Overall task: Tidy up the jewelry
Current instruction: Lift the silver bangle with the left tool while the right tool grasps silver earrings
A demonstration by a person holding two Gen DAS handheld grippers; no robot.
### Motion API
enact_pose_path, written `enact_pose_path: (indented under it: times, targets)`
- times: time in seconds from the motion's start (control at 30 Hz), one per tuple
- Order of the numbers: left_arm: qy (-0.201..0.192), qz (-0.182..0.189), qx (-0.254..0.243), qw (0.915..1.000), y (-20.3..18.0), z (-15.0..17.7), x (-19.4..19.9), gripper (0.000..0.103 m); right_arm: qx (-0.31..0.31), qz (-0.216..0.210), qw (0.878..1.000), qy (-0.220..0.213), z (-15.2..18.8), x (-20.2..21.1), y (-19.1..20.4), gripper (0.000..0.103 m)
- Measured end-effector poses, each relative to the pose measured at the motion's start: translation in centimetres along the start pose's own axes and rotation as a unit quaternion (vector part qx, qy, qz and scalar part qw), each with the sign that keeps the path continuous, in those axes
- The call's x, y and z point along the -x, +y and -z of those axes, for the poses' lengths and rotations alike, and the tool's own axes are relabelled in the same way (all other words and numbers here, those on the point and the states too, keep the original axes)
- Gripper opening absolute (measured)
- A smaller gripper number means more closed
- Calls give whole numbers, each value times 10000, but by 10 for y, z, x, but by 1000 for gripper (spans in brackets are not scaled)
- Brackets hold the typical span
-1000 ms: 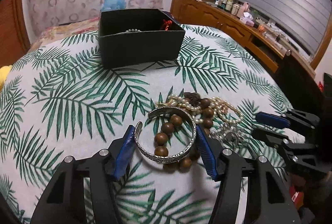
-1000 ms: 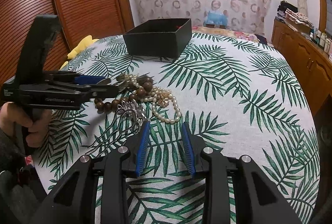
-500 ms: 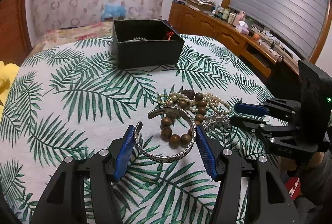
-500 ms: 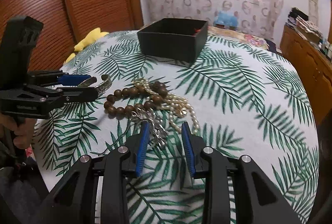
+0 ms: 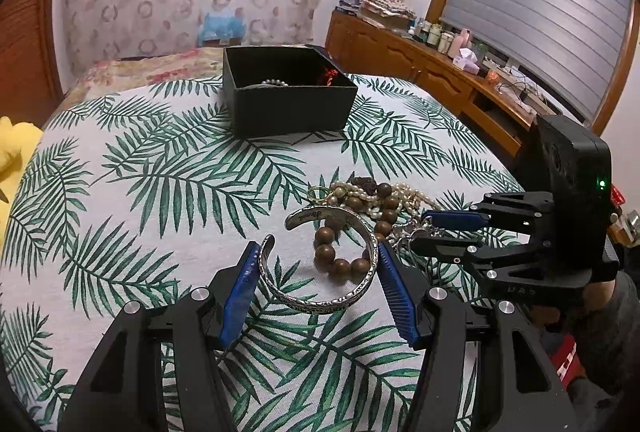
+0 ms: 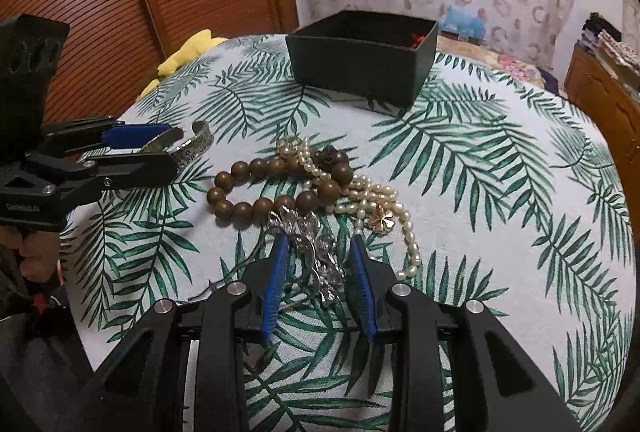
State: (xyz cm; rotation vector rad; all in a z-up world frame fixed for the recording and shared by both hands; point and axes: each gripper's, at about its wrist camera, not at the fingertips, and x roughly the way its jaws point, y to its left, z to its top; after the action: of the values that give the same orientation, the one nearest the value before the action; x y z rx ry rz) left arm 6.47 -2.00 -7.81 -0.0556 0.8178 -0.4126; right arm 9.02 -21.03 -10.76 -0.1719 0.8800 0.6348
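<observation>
Palm-leaf cloth worktop (image 5: 120,191) | left tongs (image 5: 318,284) hold silver cuff bangle (image 5: 320,296): carry level to black box (image 5: 288,111) ahead | right tongs (image 6: 318,280) narrow, unclosed, straddling silver chain (image 6: 316,252): clamp it alone, clear of pearls (image 6: 372,191)

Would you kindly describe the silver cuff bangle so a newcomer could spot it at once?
Start at the black box on the palm-leaf cloth, then come toward the near edge to the jewelry pile. The silver cuff bangle sits clamped between the blue pads of the left gripper. Unlike the wooden bead bracelet and pearl strand, it is one rigid, engraved open band.
</observation>
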Motion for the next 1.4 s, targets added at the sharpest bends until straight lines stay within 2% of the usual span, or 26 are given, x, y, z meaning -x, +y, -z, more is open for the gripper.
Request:
enact_pose_path:
  times: [0.13, 0.23, 0.57, 0.67, 0.8, 1.1, 1.4]
  targets:
    - [7, 8, 14, 10000, 0, 1, 1, 56, 55, -9, 10000, -28, 2, 0, 2, 36]
    - [7, 3, 11, 10000, 0, 0, 1, 56, 129, -48, 9999, -46, 3, 2, 4, 25]
    - [-18, -18, 45, 10000, 1, 2, 1, 56, 15, -271, 9988, -417, 1, 25, 7, 16]
    - [-22, -19, 56, 10000, 1, 2, 1, 56, -70, -394, 9979, -507, -3, 31, 6, 9]
    - [-22, -15, 47, 10000, 1, 2, 1, 56, -23, -378, 9981, -481, -6, 30, 9, 9]
    - [-138, -85, 3, 9999, 0, -9, 8, 56, 111, -153, 9969, -760, -18, 46, 11, 8]
    - [-301, -154, -184, 9993, -2, -41, 5, 56, 458, 109, 9943, -955, -57, 60, -1, 8]
